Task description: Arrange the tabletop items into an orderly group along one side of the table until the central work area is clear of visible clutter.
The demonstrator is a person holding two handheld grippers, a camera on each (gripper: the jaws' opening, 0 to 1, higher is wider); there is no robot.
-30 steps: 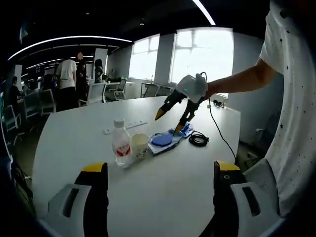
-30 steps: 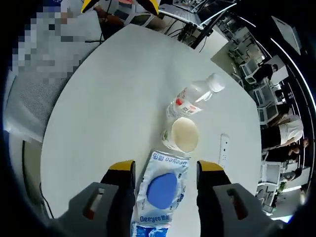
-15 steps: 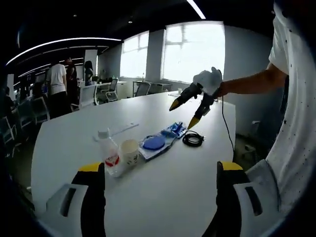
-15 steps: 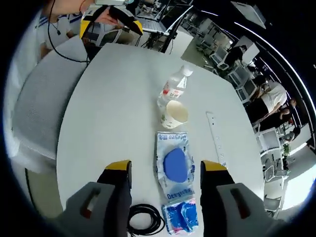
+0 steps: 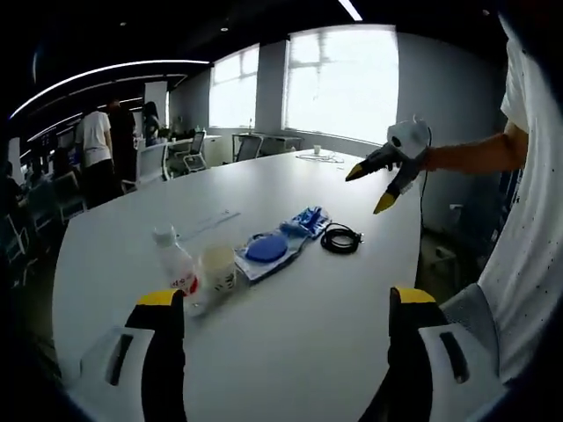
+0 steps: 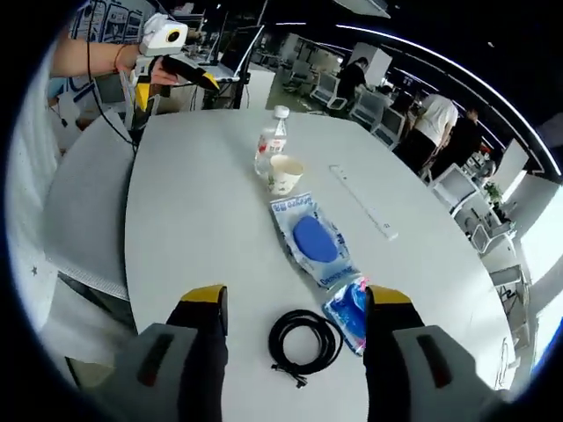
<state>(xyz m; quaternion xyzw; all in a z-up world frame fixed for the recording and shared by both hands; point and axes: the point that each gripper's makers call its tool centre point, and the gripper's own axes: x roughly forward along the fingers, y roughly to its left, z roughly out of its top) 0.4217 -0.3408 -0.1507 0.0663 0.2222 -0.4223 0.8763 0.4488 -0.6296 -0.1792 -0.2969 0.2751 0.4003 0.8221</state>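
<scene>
In the right gripper view, the right gripper (image 6: 292,303) stood wide open and empty above the near edge of the white tabletop (image 6: 202,220). Between its jaws lay a coiled black cable (image 6: 304,340), with a small blue packet (image 6: 351,310) just beside it. Beyond these, in a row toward the far edge, lay a clear pouch holding a blue disc (image 6: 312,240), then a paper cup (image 6: 285,173) and a water bottle (image 6: 270,148) close together; whether cup and bottle touched could not be determined. A long white strip (image 6: 362,201) lay apart to one side, its nature unclear. The left gripper (image 6: 169,75), held by a hand at the far edge, was open and held nothing. In the left gripper view, the left gripper (image 5: 278,303) was likewise wide open, and the bottle's label (image 5: 186,283) was partly hidden behind its jaw. People (image 6: 440,119) in the background were too small to detail.
</scene>
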